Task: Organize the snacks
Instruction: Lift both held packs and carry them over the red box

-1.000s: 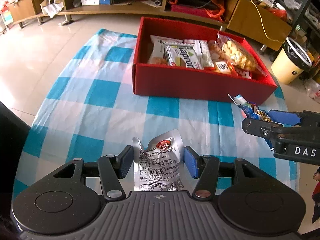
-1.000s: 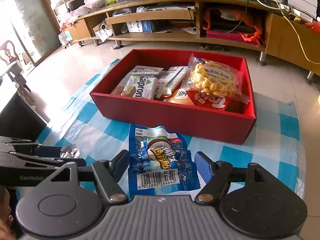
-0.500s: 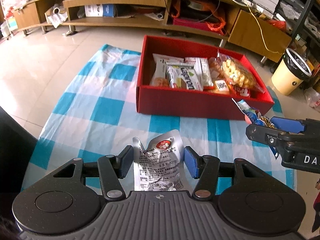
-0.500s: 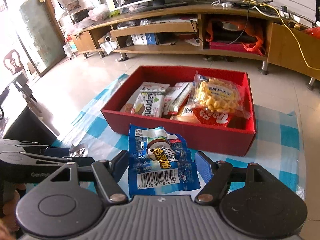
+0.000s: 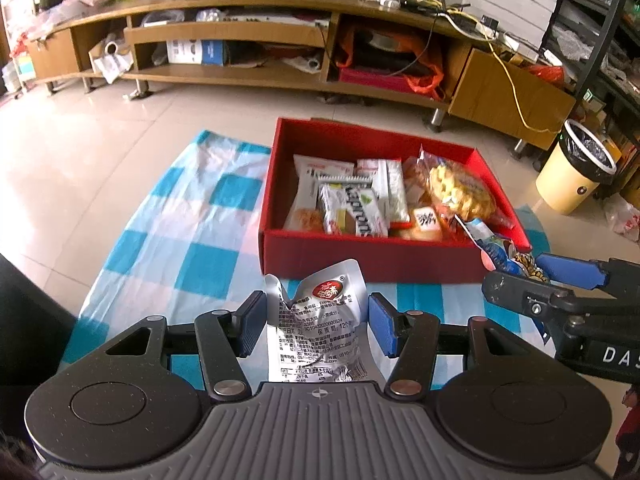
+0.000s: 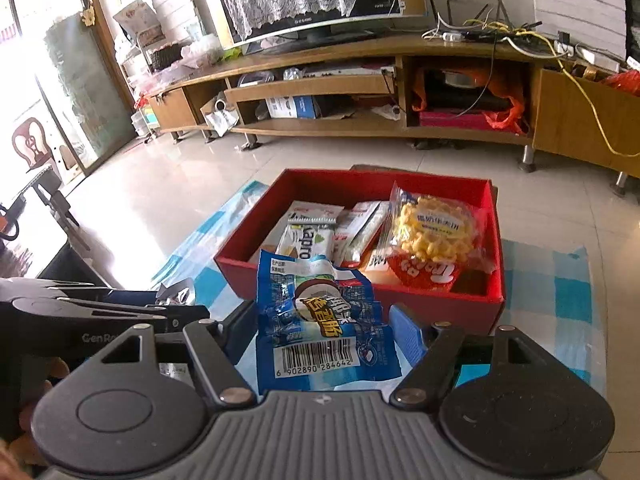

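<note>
Snacks are hanging in both tools above the near edge of the checked cloth (image 5: 208,216). The left gripper (image 5: 314,326) is pinching a crinkled silver packet (image 5: 316,320) between partly closed jaws, and the right gripper (image 6: 322,330) is clamping a blue packet (image 6: 320,320) at a wider gap. The red box (image 6: 436,308), already holding several snacks, is sitting at the cloth's far edge, just beyond both packets. Risk is lying mainly in the grips: each slick, soft wrapper is being held only by its sides, so it could buckle and slide out short of the box. The two tools are also travelling close together and could knock into each other over the near wall.
</note>
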Tool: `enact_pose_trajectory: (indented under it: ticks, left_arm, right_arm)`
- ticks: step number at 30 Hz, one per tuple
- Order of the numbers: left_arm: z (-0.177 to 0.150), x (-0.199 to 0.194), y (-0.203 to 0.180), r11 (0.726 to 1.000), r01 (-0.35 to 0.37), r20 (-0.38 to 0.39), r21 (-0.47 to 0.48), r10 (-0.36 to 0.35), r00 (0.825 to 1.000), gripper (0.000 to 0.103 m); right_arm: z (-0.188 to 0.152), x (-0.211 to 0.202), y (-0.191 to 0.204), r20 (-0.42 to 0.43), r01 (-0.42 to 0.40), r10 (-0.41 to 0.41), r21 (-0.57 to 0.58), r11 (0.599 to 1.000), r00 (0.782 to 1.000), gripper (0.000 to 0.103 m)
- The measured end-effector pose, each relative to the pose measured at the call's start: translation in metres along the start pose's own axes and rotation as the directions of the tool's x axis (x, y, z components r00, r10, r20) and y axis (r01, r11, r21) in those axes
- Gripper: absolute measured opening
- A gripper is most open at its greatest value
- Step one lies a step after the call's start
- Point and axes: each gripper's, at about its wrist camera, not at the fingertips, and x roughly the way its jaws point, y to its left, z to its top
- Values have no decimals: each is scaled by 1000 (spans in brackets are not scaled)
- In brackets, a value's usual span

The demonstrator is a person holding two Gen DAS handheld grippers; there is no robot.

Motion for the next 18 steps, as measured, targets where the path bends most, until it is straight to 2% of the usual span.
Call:
enact_pose_trajectory:
  ticks: [18]
  left_arm:
    - [37, 3, -14, 1000, 10, 74, -12, -9, 997, 63]
  right_arm:
    - [23, -11, -5, 111, 28, -29, 16, 999, 993, 69]
